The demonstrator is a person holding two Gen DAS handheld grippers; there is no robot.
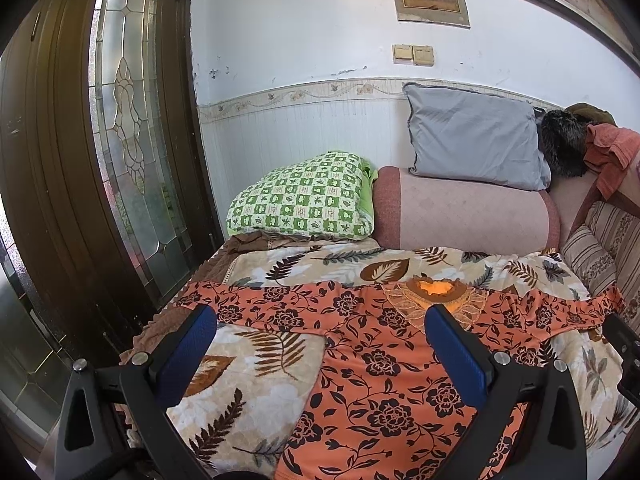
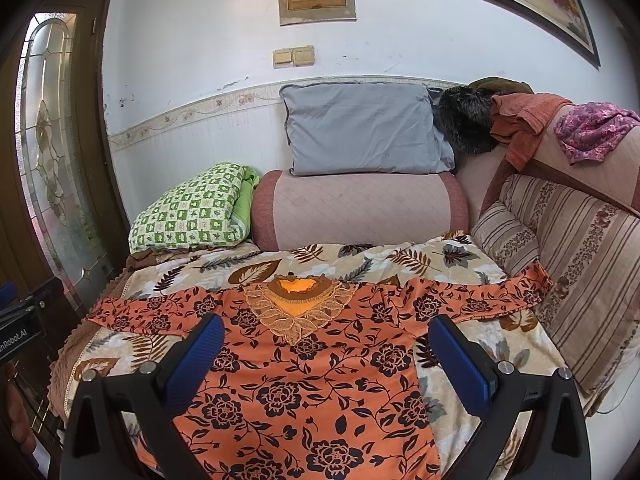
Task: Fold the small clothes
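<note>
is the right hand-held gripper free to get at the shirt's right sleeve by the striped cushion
Probably yes: the right hand-held gripper is open over the orange floral shirt, and the sleeve lies flat with nothing on it, its tip against the striped cushion.

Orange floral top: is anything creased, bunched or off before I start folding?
Nothing serious. The orange floral top lies spread flat on the leaf-print blanket, both sleeves out. Only the far sleeve end rides up against the striped cushion. Both grippers are open, holding nothing.
</note>
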